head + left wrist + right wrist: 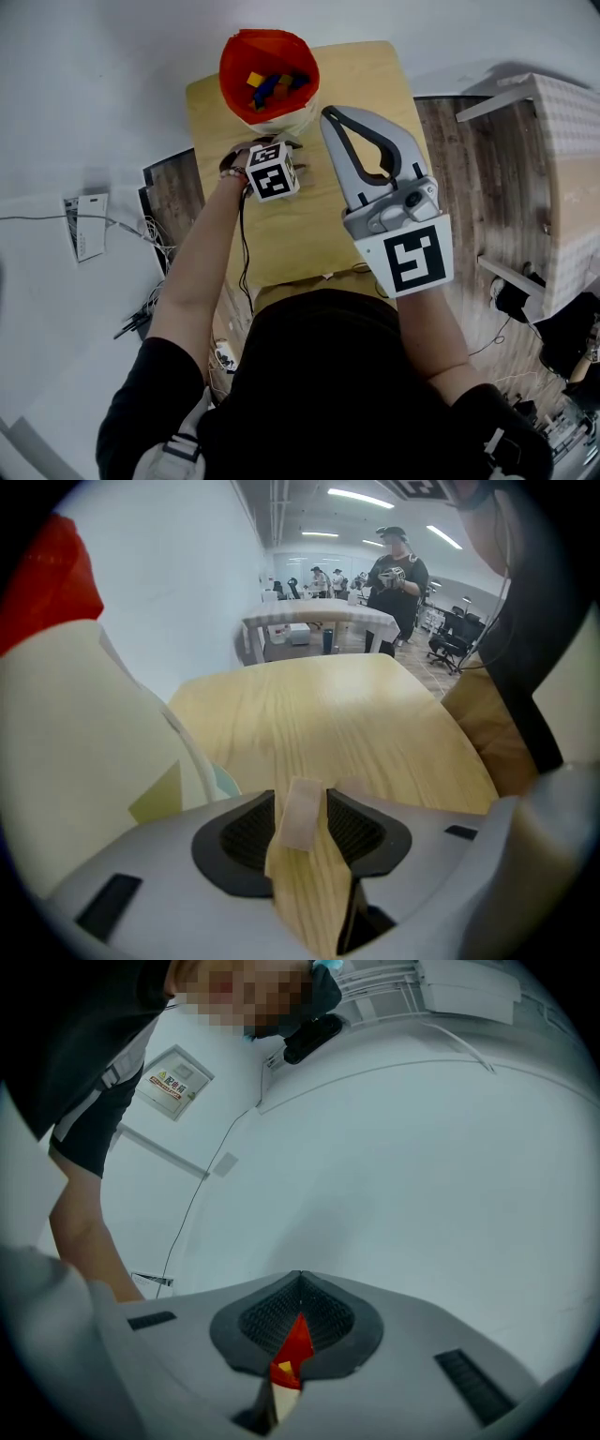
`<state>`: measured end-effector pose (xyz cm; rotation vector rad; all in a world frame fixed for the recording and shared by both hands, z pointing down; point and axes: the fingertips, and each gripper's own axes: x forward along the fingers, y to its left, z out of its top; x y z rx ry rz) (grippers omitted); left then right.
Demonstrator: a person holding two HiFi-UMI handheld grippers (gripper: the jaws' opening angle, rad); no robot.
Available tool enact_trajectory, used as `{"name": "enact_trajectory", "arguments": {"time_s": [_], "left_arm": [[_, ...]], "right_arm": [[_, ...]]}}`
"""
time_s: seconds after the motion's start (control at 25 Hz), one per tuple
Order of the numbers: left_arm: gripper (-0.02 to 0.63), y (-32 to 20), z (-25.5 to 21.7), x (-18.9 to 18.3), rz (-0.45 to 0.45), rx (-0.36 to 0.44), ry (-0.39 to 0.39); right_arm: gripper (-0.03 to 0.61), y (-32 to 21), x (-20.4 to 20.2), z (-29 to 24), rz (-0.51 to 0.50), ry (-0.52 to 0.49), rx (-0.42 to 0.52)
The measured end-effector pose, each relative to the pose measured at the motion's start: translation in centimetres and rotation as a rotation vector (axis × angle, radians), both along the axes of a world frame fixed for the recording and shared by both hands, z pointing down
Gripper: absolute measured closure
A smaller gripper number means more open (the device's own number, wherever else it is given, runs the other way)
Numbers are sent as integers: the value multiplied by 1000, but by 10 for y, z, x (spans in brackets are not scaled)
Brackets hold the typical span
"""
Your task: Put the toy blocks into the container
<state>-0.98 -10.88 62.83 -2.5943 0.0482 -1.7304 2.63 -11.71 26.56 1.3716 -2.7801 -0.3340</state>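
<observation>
Several coloured toy blocks [270, 87] are seen inside the red container [230, 66] at the far end of the wooden worktop [366, 84]. Just beside it, the left gripper [302, 797] is pointed steeply down. Its fingers are spread, and a pale block [300, 819] is seen between them, not visibly squeezed. The right gripper [330, 116] is held level above the worktop, its fingers pressed together on nothing.

My left gripper [302, 797] and right gripper [330, 114] are grey, each with a white cube [273, 172] bearing black square markers. My top [328, 375] is black and short-sleeved.
</observation>
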Motion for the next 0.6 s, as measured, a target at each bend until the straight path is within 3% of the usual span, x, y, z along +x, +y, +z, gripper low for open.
{"name": "enact_trajectory", "arguments": {"time_s": [0.32, 0.52, 0.6], "left_arm": [[433, 6, 14, 9, 12, -26, -15], [436, 12, 22, -6, 47, -45, -162], [449, 11, 26, -10, 31, -40, -167]], "right_arm": [[554, -5, 5, 6, 27, 27, -1], [554, -6, 1, 9, 17, 24, -12], [554, -5, -1, 9, 10, 26, -12]]}}
